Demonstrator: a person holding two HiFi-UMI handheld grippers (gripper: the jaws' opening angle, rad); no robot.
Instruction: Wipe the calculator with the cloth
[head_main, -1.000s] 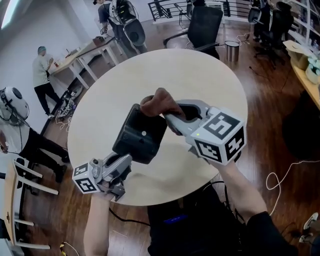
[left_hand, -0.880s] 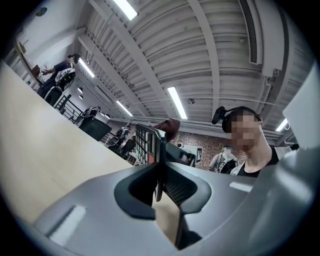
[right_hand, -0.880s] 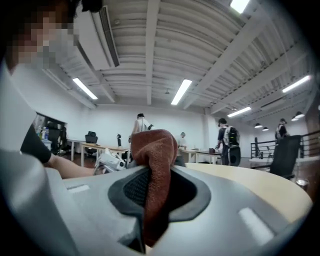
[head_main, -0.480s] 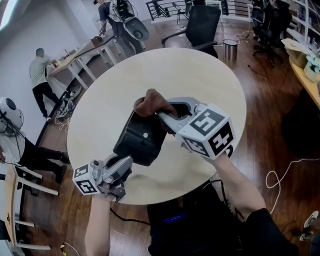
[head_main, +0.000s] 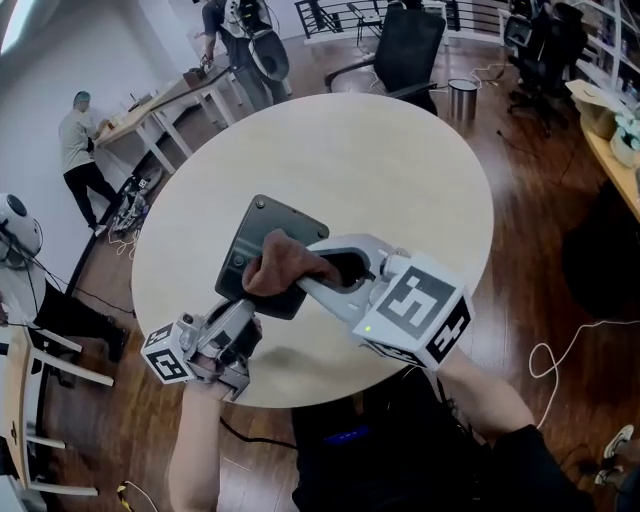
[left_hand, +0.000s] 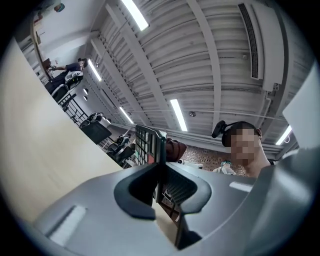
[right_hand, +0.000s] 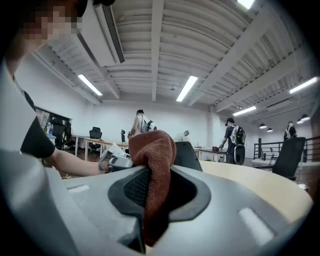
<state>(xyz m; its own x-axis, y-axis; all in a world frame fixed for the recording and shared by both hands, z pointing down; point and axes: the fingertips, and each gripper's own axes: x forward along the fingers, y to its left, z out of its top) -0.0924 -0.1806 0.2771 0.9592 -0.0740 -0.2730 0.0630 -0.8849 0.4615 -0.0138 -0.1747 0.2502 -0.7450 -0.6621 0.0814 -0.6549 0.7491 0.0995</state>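
- Open-plan office, wood floor (head_main: 540, 200); round pale tabletop (head_main: 400, 170) lies under both claws.
- Left claw (head_main: 248, 318): jaws narrow, clamped on the near edge of the calculator (head_main: 262, 232). The left gripper view shows it edge-on, with a pad pressed on each face.
- Calculator sticks out ahead of the left claw, lifted clear of the tabletop and tilted. Its dark back face is turned up toward the head view, and the key side faces the tabletop.
- Right claw (head_main: 300, 275): jaws closed on the brown cloth (head_main: 278, 262), which bunches out past the tips.
- Cloth wad sits on the calculator's back face, directly ahead of the right claw's tips and just beyond the left claw's jaws.
- Right claw comes in from the left claw's right, angled across it.
- Black office chair (head_main: 405, 50) and metal bin (head_main: 464, 100) stand well beyond both claws, past the tabletop's far edge.
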